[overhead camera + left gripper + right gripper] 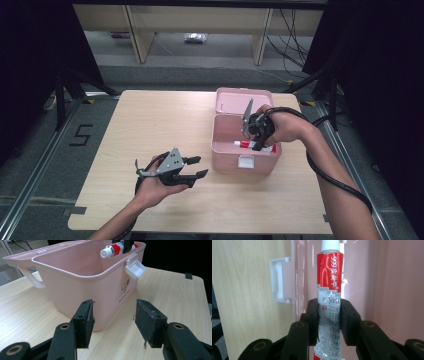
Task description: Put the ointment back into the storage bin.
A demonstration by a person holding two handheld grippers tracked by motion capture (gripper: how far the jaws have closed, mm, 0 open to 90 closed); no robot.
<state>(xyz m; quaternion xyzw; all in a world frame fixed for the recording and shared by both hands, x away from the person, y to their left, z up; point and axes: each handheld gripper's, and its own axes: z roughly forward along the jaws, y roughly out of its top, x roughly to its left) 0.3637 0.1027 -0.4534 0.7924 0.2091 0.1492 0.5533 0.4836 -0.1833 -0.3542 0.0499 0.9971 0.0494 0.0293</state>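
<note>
Your right gripper (pixel 256 135) clamps the red tube (pixel 329 277) over the pink box (pixel 243 162) on the pale wooden table (pixel 150 130); beside the box, your left gripper (pixel 197 166) gapes wide; grey floor (pixel 45 150) surrounds.

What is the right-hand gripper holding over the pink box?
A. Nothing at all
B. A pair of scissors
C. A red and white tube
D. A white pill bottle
C. In the right gripper view, the right gripper has its two black jaws pressed on a red and white tube, held above the open pink box.
</note>
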